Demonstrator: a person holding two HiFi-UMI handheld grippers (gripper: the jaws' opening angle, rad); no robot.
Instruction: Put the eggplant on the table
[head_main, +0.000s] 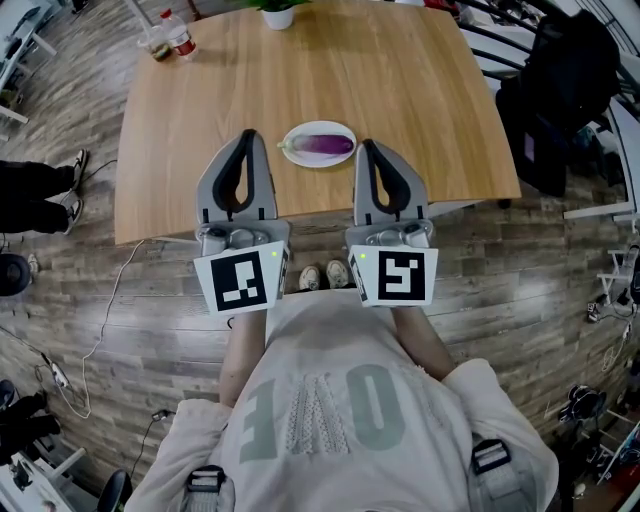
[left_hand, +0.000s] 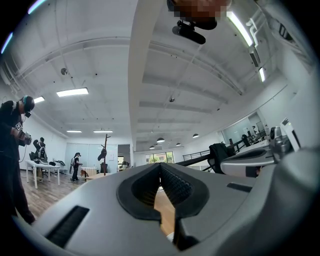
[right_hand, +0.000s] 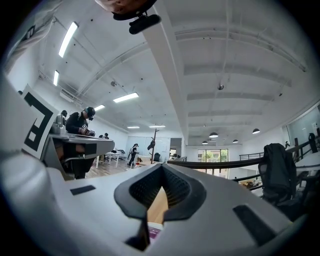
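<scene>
Nearest the lens was the person's pale shirt (head_main: 340, 410), with both grippers held out just past it, above the near edge of the tabletop (head_main: 410, 90). Far left corner: two bottles (head_main: 170, 40), well apart from everything else. Left gripper (head_main: 248, 135): jaws closed tip to tip, nothing between them; its own view showed only a sliver of wood below the pads. Between the two grippers and slightly beyond their tips: white plate (head_main: 320, 125) standing on the tabletop, eggplant (head_main: 322, 146) lying lengthwise on it, so it rested on the plate and not on bare wood. Right gripper (head_main: 365, 143): jaws likewise closed and empty; a bit of purple showed low in its view. Far right, off the tabletop: dark bag (head_main: 565, 90).

Risks, as judged: the eggplant looked glossy and rounded, so an off-centre pinch could squirt it sideways or roll it off the plate. The plate looked light and sat near the front edge, so a nudge from a closed jaw tip could slide it toward the person, perhaps over the edge. A grip catching the rim could lift the plate too.
</scene>
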